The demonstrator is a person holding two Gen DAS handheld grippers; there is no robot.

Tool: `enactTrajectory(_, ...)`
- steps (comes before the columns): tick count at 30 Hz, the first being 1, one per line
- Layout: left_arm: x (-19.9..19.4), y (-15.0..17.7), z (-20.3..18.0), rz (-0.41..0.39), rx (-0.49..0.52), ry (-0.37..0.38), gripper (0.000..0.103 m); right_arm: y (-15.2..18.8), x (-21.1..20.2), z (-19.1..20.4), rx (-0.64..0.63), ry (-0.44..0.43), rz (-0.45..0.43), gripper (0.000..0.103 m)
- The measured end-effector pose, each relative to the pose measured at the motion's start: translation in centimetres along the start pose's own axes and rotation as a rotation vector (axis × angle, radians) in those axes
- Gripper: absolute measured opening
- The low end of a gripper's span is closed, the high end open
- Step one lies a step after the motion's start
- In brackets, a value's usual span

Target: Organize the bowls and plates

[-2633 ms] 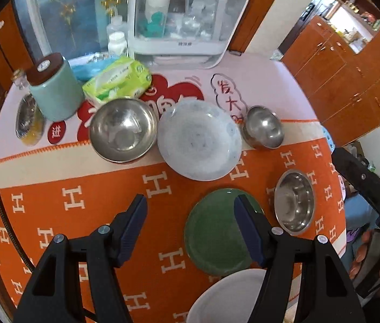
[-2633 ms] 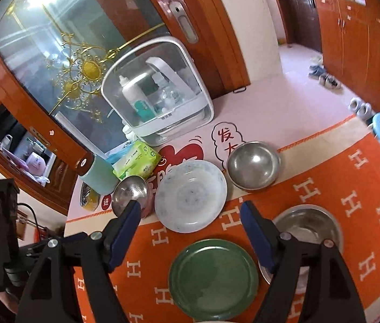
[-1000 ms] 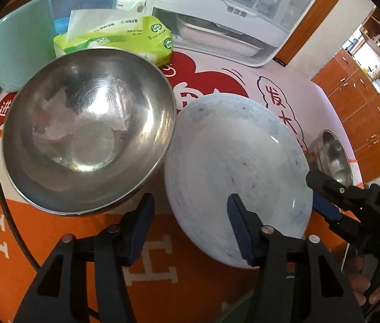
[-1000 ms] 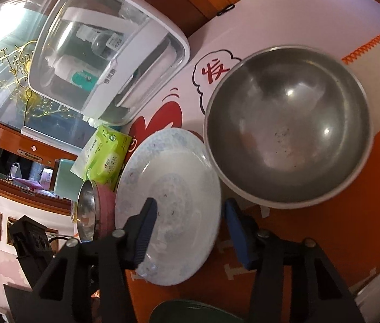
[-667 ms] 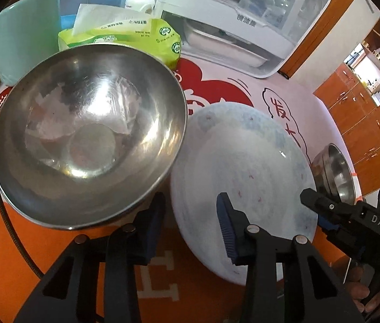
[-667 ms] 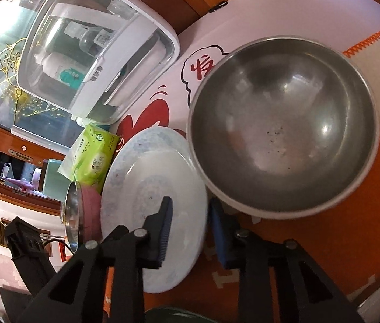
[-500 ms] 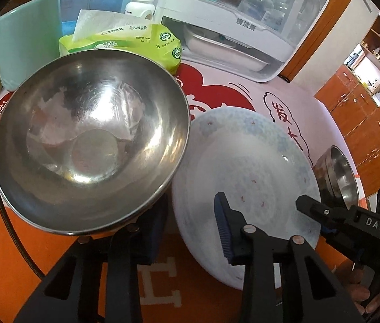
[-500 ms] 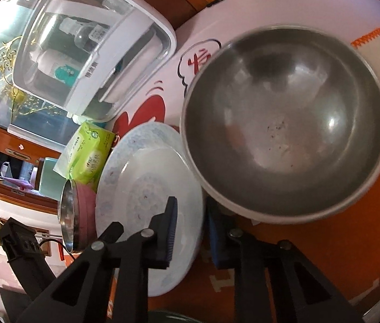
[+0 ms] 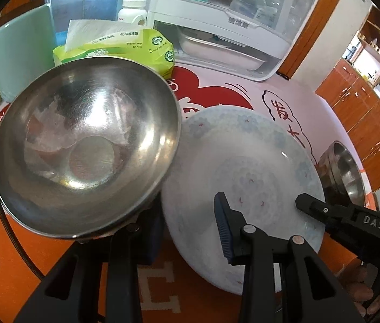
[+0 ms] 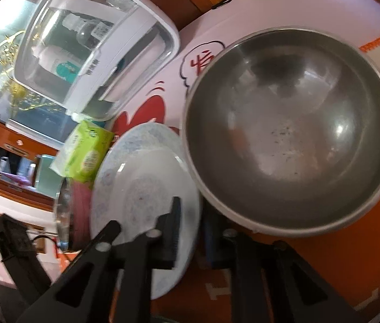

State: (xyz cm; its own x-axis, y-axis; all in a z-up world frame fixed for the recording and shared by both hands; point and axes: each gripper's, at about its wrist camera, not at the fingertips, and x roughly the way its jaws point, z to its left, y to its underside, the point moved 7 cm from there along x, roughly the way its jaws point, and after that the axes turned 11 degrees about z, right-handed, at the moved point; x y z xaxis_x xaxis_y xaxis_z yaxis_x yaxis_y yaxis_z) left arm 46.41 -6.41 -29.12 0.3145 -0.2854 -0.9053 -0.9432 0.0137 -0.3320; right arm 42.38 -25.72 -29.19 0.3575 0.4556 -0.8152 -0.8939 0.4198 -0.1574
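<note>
nothing looks stacked yet. the left gripper point(image 9: 190, 226) and the right gripper point(image 10: 192, 231) have just been closing, each clenched across the near rim of the patterned white plate point(image 9: 246, 177), which lies between two steel bowls point(image 9: 84, 145) on the orange tablecloth point(image 9: 9, 263).

The large round steel bowl point(image 9: 87, 145) is polished metal, its inside mirror-bright yet faintly scuffed. The pale blue-patterned round plate point(image 9: 243, 172) looks like glazed ceramic, smooth and glossy. The orange-and-pink printed cloth point(image 9: 243, 91) covering the desk has a soft sheen. The green tissue pack point(image 9: 125, 48) is shiny plastic film with matt white paper sticking out
</note>
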Motion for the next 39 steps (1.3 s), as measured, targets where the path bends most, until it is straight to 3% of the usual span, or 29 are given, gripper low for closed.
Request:
enactTrajectory(9, -0.2, 0.1, 0.3, 0.032, 0.011, -0.02, 0.023, 0.0, 0.0, 0.0, 0.01, 0.012, 0.017, 0.008)
enactTrajectory(24, -2.3, 1.7, -0.6, 0.052, 0.039, -0.024, 0.022, 0.9, -1.4, 0.3, 0.016, 0.05, 0.051, 0.008)
enactTrajectory(39, -8.6, 3.7, -1.1, 0.012, 0.079, -0.018, 0.022, 3.9, -5.8, 2.8, -0.037, 0.059, 0.012, 0.009)
